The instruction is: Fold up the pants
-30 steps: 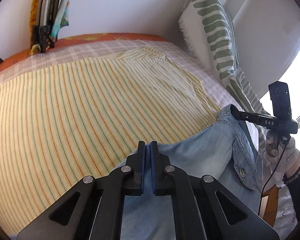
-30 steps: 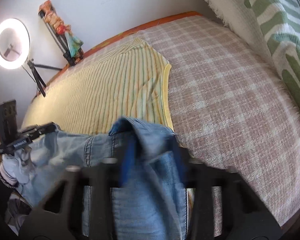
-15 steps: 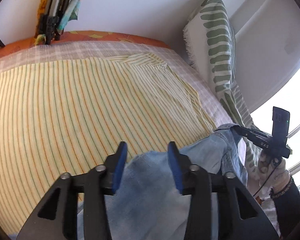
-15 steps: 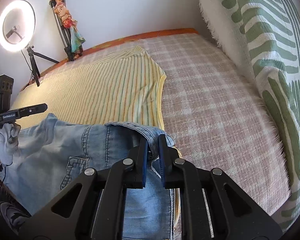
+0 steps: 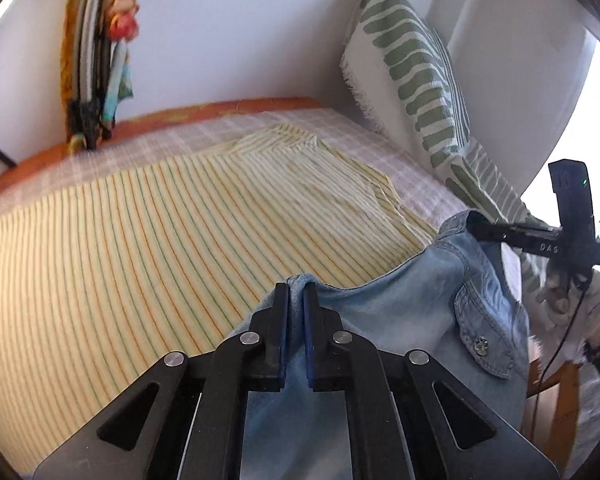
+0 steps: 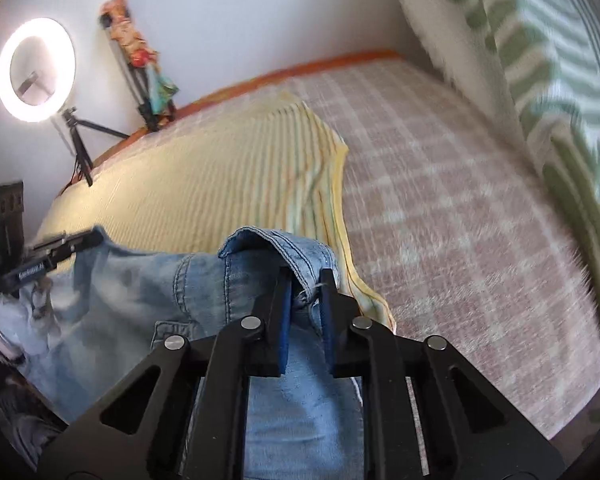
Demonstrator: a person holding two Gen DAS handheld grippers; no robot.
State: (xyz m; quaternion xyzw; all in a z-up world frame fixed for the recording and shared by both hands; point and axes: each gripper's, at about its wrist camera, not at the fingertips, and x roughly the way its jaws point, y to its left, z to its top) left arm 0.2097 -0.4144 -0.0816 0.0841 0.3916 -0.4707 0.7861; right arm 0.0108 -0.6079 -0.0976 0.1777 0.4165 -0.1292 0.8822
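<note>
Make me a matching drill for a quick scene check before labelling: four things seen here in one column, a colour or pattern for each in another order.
Things:
1. jeans
2. sheet
3. bedspread
4. pillow

Looks:
A. white with green stripes
B. pale blue denim
C. pink and white check
D. yellow with thin stripes

Pairs: 1-B, 2-D, 3-C, 4-A

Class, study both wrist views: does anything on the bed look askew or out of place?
Yes. The yellow striped sheet does not lie flat: its far corner is folded back and rumpled, and its right edge ripples over the checked bedcover. The jeans, pinched by the left gripper and right gripper, hang bunched.
</note>
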